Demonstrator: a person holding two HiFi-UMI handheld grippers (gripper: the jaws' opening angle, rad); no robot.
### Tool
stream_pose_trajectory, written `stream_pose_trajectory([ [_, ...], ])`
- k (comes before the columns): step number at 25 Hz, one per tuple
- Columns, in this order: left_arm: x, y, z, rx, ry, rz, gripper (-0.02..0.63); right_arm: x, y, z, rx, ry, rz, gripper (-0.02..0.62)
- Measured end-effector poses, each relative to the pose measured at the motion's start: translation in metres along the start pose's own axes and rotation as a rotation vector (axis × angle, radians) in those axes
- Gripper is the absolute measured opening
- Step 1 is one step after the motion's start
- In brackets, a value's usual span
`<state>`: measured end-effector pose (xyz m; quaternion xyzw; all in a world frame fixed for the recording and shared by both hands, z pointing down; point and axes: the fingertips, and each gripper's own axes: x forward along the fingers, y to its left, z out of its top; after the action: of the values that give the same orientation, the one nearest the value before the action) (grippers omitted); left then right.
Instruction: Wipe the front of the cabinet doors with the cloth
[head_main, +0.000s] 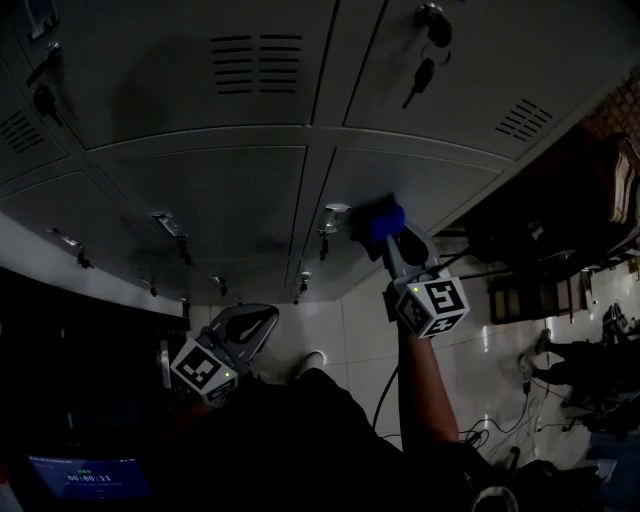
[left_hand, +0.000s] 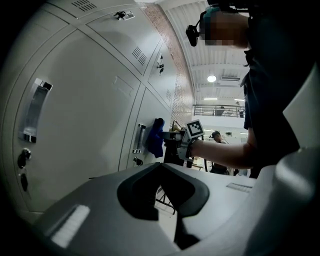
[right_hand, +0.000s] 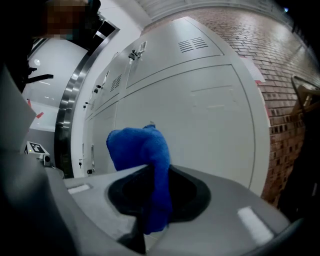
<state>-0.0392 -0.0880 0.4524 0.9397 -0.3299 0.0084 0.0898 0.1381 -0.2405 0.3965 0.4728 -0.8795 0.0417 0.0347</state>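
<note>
Cloth (head_main: 378, 220) held against the cabinet doors (head_main: 225, 190), clamped in the right gripper (head_main: 390, 238).
Head view: the blue cloth lies at 1 o'clock from centre, beside a door handle (head_main: 335, 212); the left gripper (head_main: 252, 322) hangs at 7 o'clock, apart from the doors. Left gripper view: its jaws are together with nothing between them. Right gripper view: the jaws pinch the cloth, with a door just behind.

Right tool (head_main: 388, 238) holding blue cloth (head_main: 377, 219) against grey cabinet door (head_main: 410, 180), left tool (head_main: 250, 325) low, well apart
</note>
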Motion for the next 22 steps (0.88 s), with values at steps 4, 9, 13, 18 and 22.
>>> stream_pose_trajectory([
  [4,0.016,-0.007,-0.001,0.002,0.011,-0.017,0.002,-0.020,-0.041,-0.001,0.017,-0.003,-0.071,0.071],
  [9,0.033,-0.015,-0.003,0.002,0.031,-0.037,0.000,-0.041,-0.085,-0.001,0.023,-0.007,-0.148,0.070],
  [13,0.045,-0.021,-0.003,0.011,0.034,-0.051,0.000,-0.052,-0.109,-0.002,0.021,-0.008,-0.193,0.070],
  [18,0.054,-0.025,-0.004,0.011,0.037,-0.062,0.001,-0.064,-0.129,-0.004,0.023,-0.008,-0.247,0.070],
  [22,0.055,-0.025,-0.004,0.007,0.046,-0.068,0.002,-0.072,-0.136,-0.003,0.024,-0.009,-0.282,0.071],
])
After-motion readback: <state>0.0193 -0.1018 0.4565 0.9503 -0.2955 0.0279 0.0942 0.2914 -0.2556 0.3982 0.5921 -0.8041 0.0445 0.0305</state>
